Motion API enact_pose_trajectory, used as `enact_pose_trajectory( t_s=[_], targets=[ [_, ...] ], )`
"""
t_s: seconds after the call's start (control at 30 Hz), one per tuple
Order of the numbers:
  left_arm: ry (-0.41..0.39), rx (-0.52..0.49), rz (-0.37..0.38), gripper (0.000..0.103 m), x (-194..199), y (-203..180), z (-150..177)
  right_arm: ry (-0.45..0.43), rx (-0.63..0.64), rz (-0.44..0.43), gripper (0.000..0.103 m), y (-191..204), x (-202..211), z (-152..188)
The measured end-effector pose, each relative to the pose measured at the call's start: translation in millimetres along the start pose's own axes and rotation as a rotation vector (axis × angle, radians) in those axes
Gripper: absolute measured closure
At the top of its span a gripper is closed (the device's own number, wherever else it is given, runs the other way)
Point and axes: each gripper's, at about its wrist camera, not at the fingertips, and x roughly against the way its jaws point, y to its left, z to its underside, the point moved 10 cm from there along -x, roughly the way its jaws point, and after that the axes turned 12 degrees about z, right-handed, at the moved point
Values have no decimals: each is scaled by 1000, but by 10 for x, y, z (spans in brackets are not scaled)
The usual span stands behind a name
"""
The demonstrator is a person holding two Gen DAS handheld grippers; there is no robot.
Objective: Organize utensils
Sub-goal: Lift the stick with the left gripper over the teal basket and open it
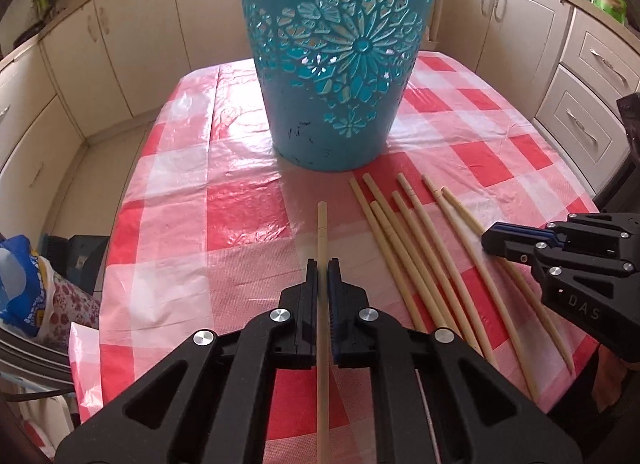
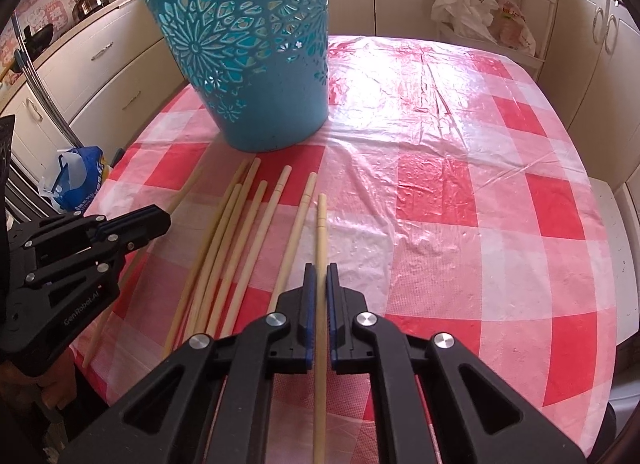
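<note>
Chopsticks, left wrist view: one pale bamboo stick (image 1: 322,284) clamped between closed jaws of left gripper (image 1: 323,269), tip pointing ahead toward bucket. Seven loose chopsticks (image 1: 404,240) fanned on checked tablecloth (image 1: 224,216) right of jaws. One teal cut-out bucket (image 1: 340,64) upright straight ahead. Right gripper (image 1: 494,242) at far right, over loose sticks.

Right wrist view: right gripper (image 2: 321,270) jaws closed on one chopstick (image 2: 321,296). Six loose chopsticks (image 2: 236,244) left of jaws. Bucket (image 2: 248,44) ahead-left. Left gripper (image 2: 158,220) far left, holding stick (image 2: 188,188).

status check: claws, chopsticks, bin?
Left claw shut on chopstick. Right claw likewise. Loose chopsticks on table. Teal bin ahead, unobstructed.
</note>
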Motion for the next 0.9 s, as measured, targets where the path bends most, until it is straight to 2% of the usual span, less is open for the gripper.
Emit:
enact_pose_trajectory(
  t_s=[0.4,0.5,0.63,0.77,0.9],
  targets=[
    [10,-18,-20,92,-60,-49,21,-12,33,9,92,34,4,12],
    [12,-42,-18,98,-73,-88,15,-24,34,22,97,25,10,12],
    [2,-36,-24,98,-45,-71,19,-10,-55,-52,97,-40,15,16],
    [-57,13,1,98,90,2,-33,-26,-161,-131,97,-133,72,-4],
    [-172,52,59,98,347,51,-197,-78,-251,-186,97,-245,171,-71]
  ],
)
